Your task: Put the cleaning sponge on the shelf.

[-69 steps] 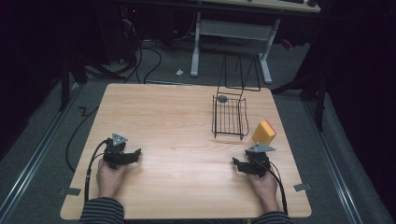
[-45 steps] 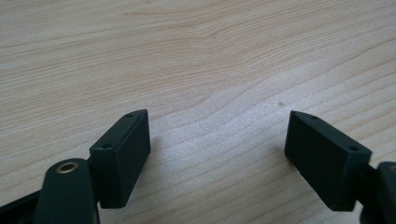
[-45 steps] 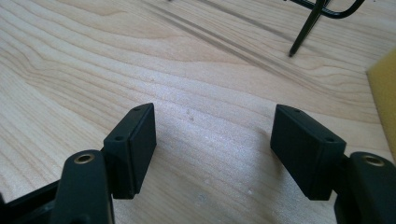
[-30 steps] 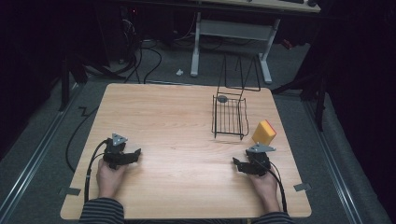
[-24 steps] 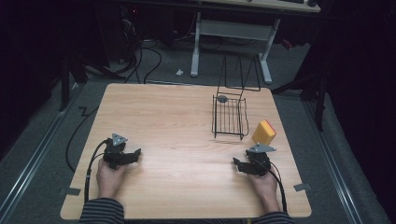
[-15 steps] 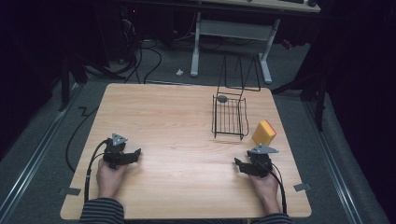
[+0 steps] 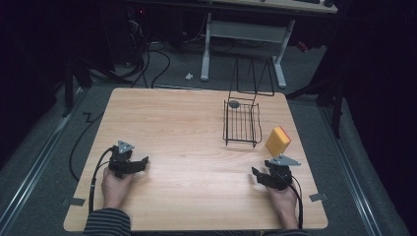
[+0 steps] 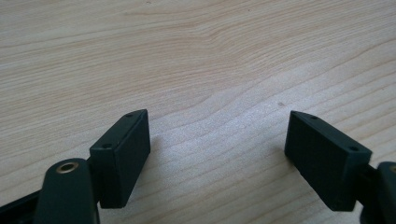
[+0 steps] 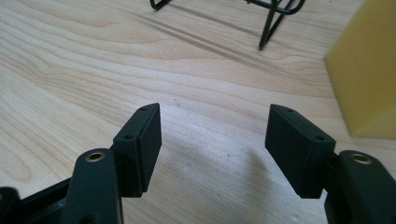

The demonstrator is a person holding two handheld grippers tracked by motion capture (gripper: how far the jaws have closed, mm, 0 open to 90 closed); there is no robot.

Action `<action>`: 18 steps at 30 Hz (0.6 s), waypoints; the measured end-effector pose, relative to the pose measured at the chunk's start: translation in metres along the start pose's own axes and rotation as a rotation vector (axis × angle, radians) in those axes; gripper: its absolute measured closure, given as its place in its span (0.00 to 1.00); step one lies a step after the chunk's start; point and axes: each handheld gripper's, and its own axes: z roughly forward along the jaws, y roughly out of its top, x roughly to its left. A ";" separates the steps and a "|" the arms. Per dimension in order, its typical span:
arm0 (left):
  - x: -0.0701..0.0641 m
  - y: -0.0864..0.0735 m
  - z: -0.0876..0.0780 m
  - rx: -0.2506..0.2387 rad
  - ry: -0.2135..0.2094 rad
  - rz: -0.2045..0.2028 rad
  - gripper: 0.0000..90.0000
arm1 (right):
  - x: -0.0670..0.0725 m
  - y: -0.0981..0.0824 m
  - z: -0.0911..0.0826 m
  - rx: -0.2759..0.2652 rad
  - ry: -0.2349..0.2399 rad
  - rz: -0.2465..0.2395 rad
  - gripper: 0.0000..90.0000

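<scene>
down on the pale wooden desk [image 7: 196,147], both hands rest near the person's edge, well apart. the left gripper [image 7: 140,164] lies at the left side, its 2 black jaws spread wide in the left gripper view [image 8: 217,154] with nothing but bare wood grain between them. the right gripper [image 7: 258,176] sits at the right side; its jaws have just been closing, yet in the right gripper view [image 9: 212,140] they stand apart with a clear gap and only desk surface between them. the yellow rectangular foam sponge [image 7: 278,141] stands tilted on the desk just beyond the right gripper, near the desk's right edge; in the right gripper view the sponge [image 9: 366,70] lies ahead and to the right of the jaws, not touched by them. beside it, toward the middle of the desk, stands the black wire basket [image 7: 242,123] with its handle raised, and a small grey round thing [image 7: 234,104] lies at its far corner.
</scene>
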 end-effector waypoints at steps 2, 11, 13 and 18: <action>0.000 0.000 0.000 0.000 0.000 0.000 0.25 | -0.002 -0.001 -0.002 -0.010 -0.005 0.000 0.41; 0.000 0.000 0.000 0.000 0.001 0.000 0.25 | -0.006 -0.004 -0.013 -0.009 -0.055 -0.006 0.42; 0.000 0.000 0.000 0.000 0.001 0.000 0.25 | -0.008 -0.006 -0.014 -0.008 -0.058 -0.004 0.42; 0.000 0.000 0.000 0.000 0.001 0.000 0.25 | -0.012 -0.010 -0.019 -0.012 -0.068 0.020 0.42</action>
